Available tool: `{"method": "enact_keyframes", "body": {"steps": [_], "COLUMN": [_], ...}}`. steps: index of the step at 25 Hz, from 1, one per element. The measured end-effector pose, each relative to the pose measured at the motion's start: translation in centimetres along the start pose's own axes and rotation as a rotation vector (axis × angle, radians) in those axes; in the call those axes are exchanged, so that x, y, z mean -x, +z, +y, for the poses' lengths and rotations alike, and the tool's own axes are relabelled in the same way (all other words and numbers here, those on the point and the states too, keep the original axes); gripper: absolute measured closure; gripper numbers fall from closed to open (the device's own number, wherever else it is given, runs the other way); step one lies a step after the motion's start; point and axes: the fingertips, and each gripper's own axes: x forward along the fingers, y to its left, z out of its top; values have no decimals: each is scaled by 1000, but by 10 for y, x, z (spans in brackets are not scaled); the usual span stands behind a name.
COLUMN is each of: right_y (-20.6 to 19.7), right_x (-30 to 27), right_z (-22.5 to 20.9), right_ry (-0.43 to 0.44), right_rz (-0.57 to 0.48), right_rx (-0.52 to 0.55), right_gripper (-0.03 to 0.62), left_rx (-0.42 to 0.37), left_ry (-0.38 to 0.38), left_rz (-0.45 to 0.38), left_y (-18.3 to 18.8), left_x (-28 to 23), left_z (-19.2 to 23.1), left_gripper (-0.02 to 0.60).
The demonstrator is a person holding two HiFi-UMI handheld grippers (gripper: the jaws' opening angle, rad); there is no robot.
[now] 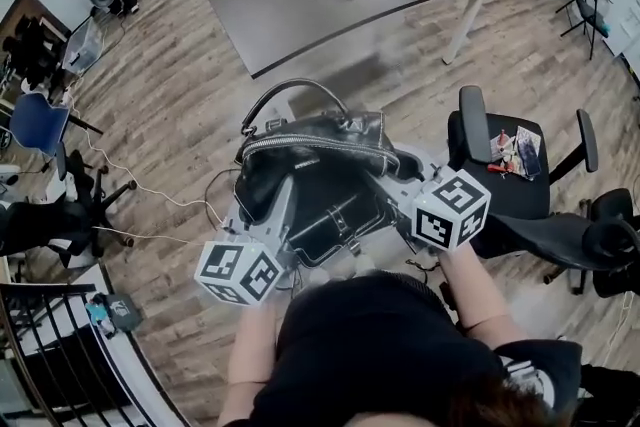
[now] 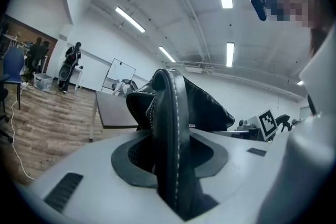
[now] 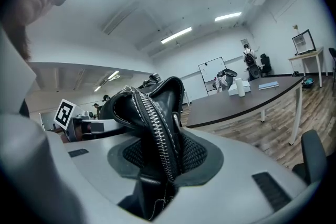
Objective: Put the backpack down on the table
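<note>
Above wooden floor (image 1: 170, 95), short of the table (image 1: 300, 5): black backpack (image 1: 315, 160) hangs in mid-air between both tools. Left gripper (image 2: 170, 165) jaws pinched narrow on a stitched strap (image 2: 173, 113). Right gripper (image 3: 157, 160) jaws clamped on the zipper edge (image 3: 155, 128). Top handle (image 1: 295, 87) arches upright.

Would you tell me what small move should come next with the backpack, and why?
The left tool and right tool both grip the backpack, which hangs above the floor, short of the table; so probably carry it forward over the table.
</note>
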Motion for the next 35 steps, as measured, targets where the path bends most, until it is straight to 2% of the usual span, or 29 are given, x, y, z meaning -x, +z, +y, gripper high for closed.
{"method": "enact_keyframes", "body": {"steps": [4,7,16,23,35], "right_y": [8,12,16,41,103], "right_x": [16,23,3,-43,-175], "right_z": [-46,-64,-95,-118,-157], "right_ry": [-6,-16,-28,-72,-116], "right_rz": [-2,3,13,-1,-16], "right_rx": [-4,9,-17,4,-10], "right_gripper": [448,448,448,448,448], "left_rx": [1,13,9,-19,-44], "left_ry": [20,24,29,-6,-71], "left_rz": [4,4,32,18,13], "left_y": [-5,-9,-4,25,106], "left_x": [-43,-60,-95,-134,-211], "left_z": [-24,-32,-19,21,132], "left_gripper": [423,425,426,425,425]}}
